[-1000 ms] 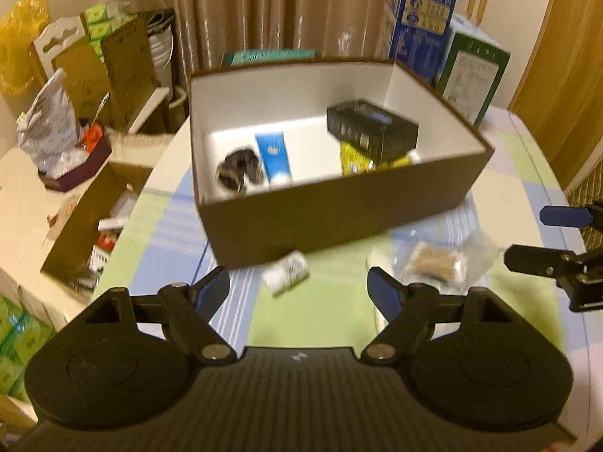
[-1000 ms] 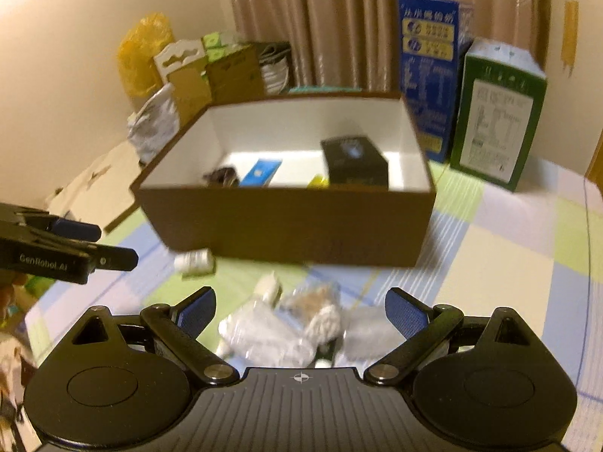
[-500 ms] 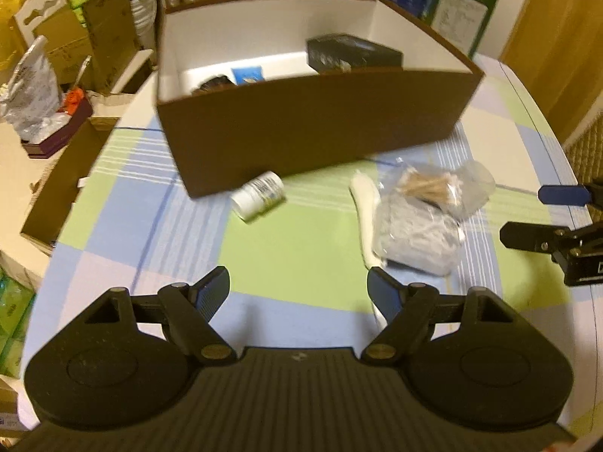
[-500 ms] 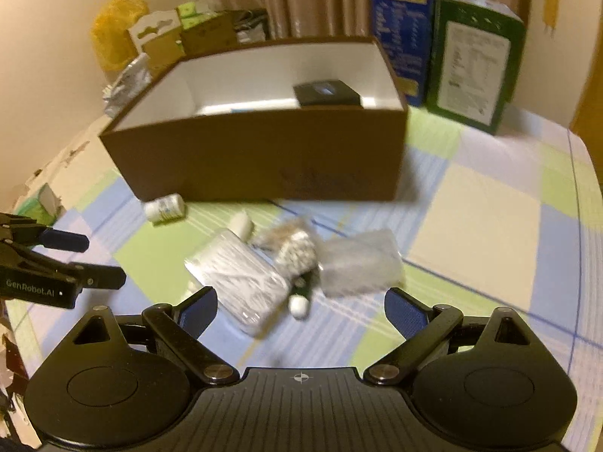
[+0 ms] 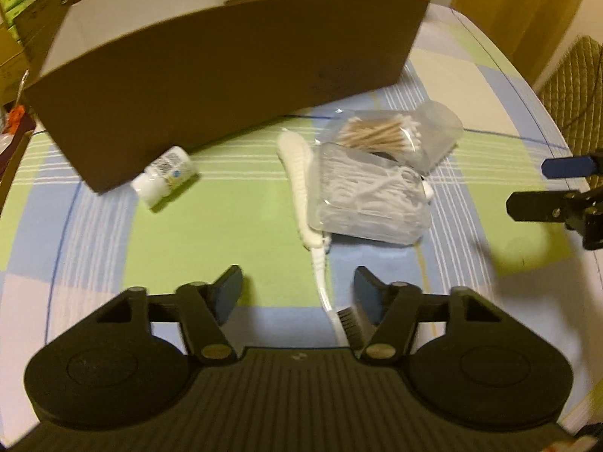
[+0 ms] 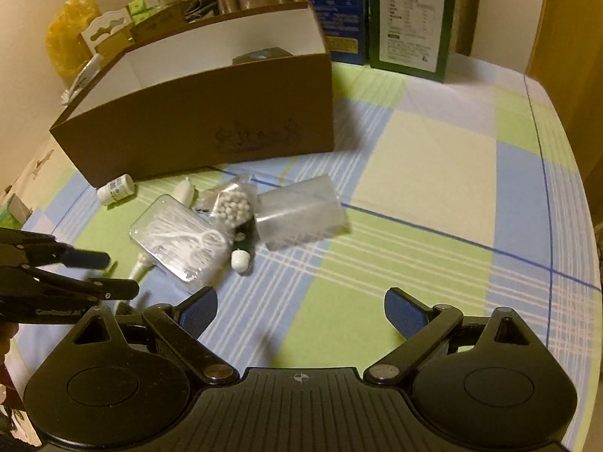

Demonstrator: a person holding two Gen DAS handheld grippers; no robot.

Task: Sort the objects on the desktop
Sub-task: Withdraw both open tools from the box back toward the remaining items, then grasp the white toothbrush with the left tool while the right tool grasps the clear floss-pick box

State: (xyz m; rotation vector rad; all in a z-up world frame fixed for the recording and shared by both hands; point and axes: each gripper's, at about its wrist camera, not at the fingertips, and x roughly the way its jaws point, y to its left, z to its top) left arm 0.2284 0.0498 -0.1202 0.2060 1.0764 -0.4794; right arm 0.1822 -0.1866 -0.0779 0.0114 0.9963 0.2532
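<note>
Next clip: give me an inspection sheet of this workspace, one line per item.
Surface: checked tablecloth.
Job's things: brown box holding a black item; small white bottle on its side; white toothbrush; clear floss pick case; cotton swab bag.
Clutter: blue carton, green carton.
Grippers: left gripper open, straddling the toothbrush; right gripper open, empty.
Cables: nothing seen.
Surroundings: curtain, yellow bag.
</note>
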